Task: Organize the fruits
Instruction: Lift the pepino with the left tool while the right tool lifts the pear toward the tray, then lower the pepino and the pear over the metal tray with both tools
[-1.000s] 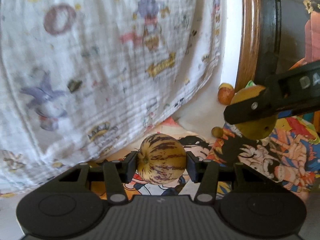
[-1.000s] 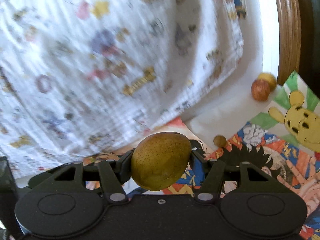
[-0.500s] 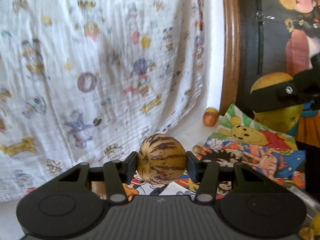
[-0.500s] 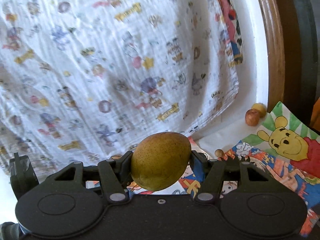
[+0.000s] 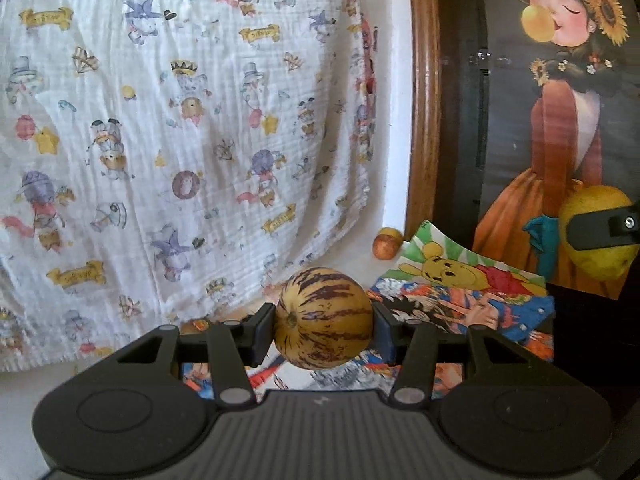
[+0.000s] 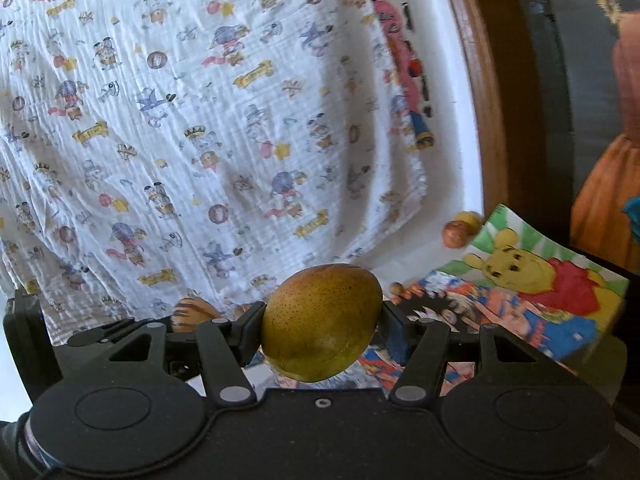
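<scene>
- Fruit count, both views together: four clear pieces, two held and two loose, plus one small round brown thing.
- Left tool is closed partway on one striped yellow-and-purple melon, clamped between both fingers, above the cartoon-print mats.
- Only the left view shows the painted girl picture to the tool's far right, with the right tool's finger across its pear.
- Right tool is closed partway on one green-brown pear.
- Only the right view shows the small brown thing just right of the pear.
- Both views show the printed cloth ahead-left and two small apples, touching, ahead-right on the white worktop.
</scene>
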